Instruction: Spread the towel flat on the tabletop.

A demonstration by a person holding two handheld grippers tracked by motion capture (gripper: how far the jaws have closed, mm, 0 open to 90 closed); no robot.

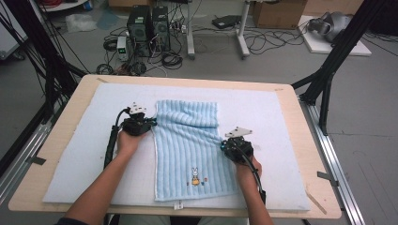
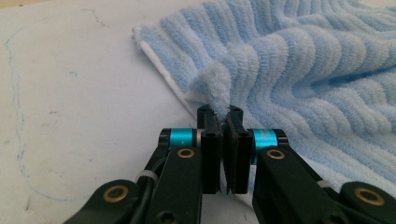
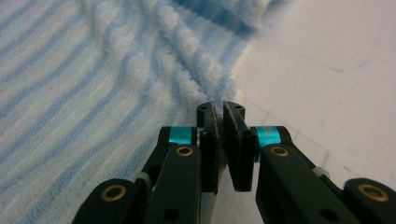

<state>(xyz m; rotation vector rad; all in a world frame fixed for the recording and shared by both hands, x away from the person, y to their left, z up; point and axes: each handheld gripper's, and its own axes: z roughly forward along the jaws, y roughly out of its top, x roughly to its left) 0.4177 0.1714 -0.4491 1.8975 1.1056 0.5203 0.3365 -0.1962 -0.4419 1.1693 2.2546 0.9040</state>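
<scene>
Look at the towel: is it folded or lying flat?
Partly folded: the towel has its far end doubled back, and both grippers pinch its side edges.

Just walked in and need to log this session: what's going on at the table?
A person works a light blue towel lying on the white mat. The left gripper is shut on a pinch of the towel's left edge; the right gripper is shut on its right edge. The towel lies mostly flat, rumpled toward the far end.
</scene>
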